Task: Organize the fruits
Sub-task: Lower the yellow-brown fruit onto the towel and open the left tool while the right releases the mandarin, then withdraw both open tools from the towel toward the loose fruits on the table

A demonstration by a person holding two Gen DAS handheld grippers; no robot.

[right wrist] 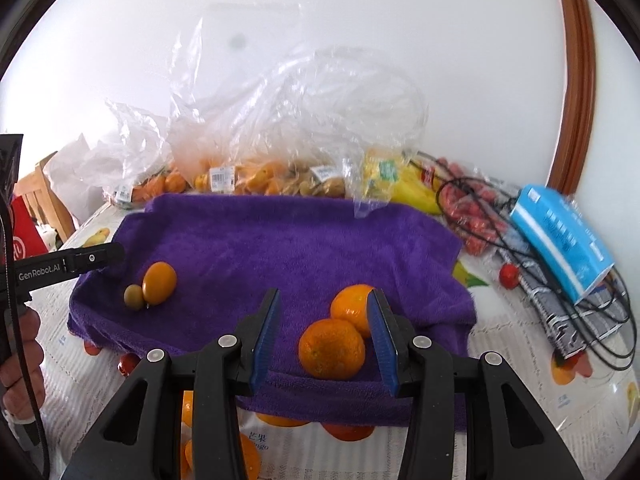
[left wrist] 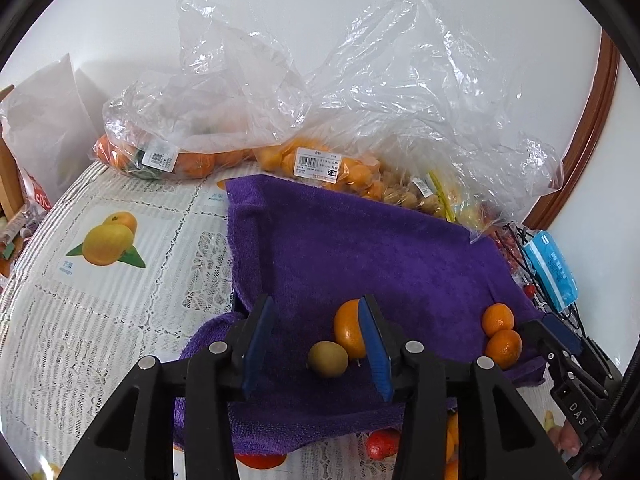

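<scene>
Gaping left tongs, right tongs, empty

Look at the left edge of your right wrist view — the left gripper reads "GenRobot.AI" along its black arm. In the left wrist view, lower right, the right gripper carries "DAS". On the tablecloth, the picture card says "mango" under its fruit. The price label on the bag of orange fruit shows "7.20" — its remaining print is too small to read.
</scene>
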